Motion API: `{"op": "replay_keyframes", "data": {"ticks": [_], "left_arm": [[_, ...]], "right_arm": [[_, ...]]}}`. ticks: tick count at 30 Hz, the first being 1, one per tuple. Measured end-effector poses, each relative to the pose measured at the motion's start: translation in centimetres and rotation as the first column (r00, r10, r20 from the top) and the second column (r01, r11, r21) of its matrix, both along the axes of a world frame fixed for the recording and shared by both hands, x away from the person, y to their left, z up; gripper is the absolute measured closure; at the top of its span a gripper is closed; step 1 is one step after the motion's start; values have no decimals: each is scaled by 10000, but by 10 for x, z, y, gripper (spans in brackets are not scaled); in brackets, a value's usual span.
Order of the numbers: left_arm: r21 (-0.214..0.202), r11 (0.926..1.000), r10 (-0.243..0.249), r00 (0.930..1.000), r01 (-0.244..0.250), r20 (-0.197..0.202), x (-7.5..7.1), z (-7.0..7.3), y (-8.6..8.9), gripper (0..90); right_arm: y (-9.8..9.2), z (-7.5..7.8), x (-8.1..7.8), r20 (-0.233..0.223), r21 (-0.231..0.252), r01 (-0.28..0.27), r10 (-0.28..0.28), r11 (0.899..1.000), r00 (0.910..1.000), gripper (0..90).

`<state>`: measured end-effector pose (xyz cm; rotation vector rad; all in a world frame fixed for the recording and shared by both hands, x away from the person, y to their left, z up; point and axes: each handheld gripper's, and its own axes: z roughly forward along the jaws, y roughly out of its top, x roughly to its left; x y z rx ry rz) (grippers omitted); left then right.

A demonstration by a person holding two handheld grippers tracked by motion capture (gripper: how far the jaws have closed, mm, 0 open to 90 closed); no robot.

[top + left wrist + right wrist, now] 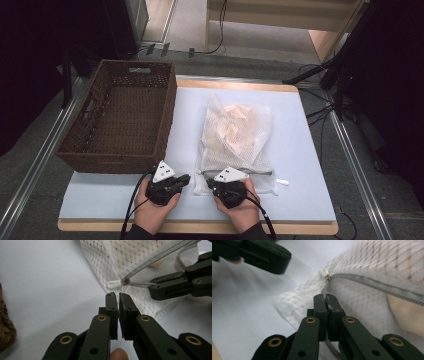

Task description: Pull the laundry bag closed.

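a white mesh bag with pale cloth inside lies on the blue-white mat, just right of a brown wicker basket. at the bag's near edge the right gripper is clamped on the grey zipper tape, close to the slider. the left gripper has its jaws together on nothing, tips at the bag's corner near the white pull. nothing lies between the grippers and the bag.

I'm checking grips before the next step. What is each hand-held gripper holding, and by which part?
The right hand-held gripper pinches the grey zipper tape of the white mesh bag, just behind the slider. The left hand-held gripper is shut on nothing.
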<state>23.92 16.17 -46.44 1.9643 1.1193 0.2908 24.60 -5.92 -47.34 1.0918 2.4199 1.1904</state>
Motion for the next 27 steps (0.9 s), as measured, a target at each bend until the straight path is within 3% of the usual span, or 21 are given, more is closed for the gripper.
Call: {"op": "replay_keyframes", "data": {"ticks": [1, 7, 9, 12, 19, 23, 27], "left_arm": [[33, 10000, 11, 10000, -11, -21, 1, -1, -1, 865], [406, 9992, -19, 10000, 22, -70, 9, -8, -11, 860], [1020, 9948, -98, 9998, 79, 178, 10, -9, -18, 854], [1268, 9915, -334, 9992, 304, 215, 11, -9, -28, 838], [927, 9948, -423, 9991, 413, 84, 20, -11, -34, 847], [260, 9995, -192, 9998, 190, 86, 26, -7, -29, 856], [42, 9999, -95, 9997, 94, 234, 26, -2, -25, 863]], "right_arm": [[0, 0, 0, 0, 0, 0, 0, 10000, 10000, 889], [-4, 11, -1, 445, 1050, -296, 251, 9940, 9987, 893], [-5, 14, -2, 549, 1363, -395, 323, 9899, 9980, 893], [-7, 21, -2, 679, 1752, -483, 369, 9833, 9970, 893], [-11, 23, -2, 577, 2062, -575, 465, 9768, 9973, 893], [-12, 19, -1, 417, 1951, -518, 444, 9794, 9981, 893], [-13, 16, -1, 436, 1870, -454, 379, 9813, 9983, 893]]}}
